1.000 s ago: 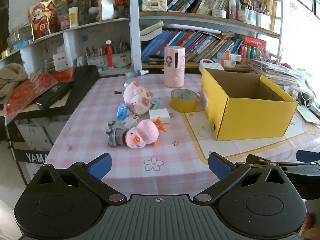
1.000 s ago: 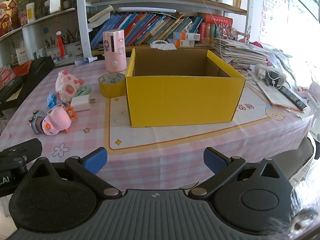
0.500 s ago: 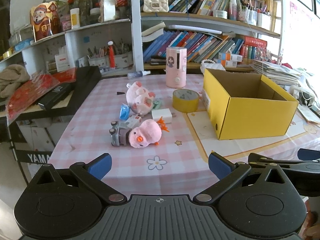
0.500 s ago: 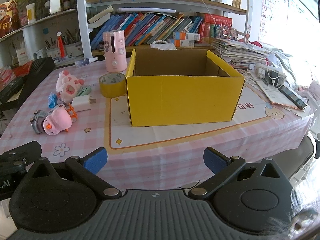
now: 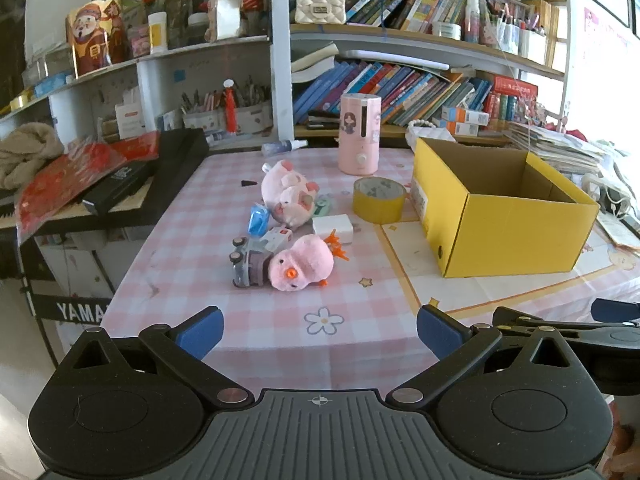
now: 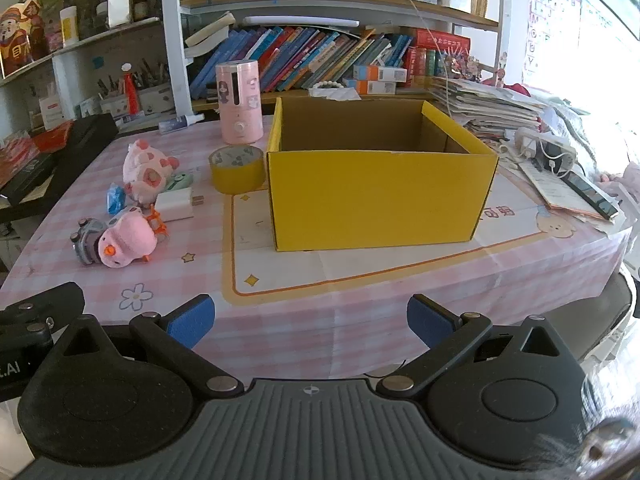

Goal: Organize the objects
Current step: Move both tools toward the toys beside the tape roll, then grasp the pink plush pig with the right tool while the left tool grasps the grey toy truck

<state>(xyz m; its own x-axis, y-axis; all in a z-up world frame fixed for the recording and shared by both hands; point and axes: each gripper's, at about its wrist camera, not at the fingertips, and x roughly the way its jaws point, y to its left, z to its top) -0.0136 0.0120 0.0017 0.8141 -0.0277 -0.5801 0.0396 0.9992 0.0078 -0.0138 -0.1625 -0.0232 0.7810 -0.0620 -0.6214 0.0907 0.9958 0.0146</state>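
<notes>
An open yellow cardboard box [image 5: 504, 224] [image 6: 380, 196] stands on the pink checked table, nothing visible inside. Left of it lie a pink chick plush [image 5: 302, 264] [image 6: 126, 246] against a grey toy car [image 5: 246, 264], a pink pig plush [image 5: 286, 194] [image 6: 146, 174], a white charger [image 5: 332, 228] [image 6: 174, 206], a small blue packet [image 5: 258, 220] and a roll of yellow tape [image 5: 378, 200] [image 6: 238, 170]. My left gripper [image 5: 320, 330] is open at the table's near edge, well short of the toys. My right gripper [image 6: 310, 318] is open in front of the box.
A pink cylinder appliance [image 5: 358, 136] [image 6: 240, 100] stands behind the tape. Bookshelves [image 5: 420, 76] line the back. A black keyboard [image 5: 160, 184] with red packets sits left of the table. Papers and a power strip [image 6: 548, 148] pile up at the right.
Both grippers have drawn back slightly from the table, so toys and box look a little farther. Nothing on the table has moved; both stay open.
</notes>
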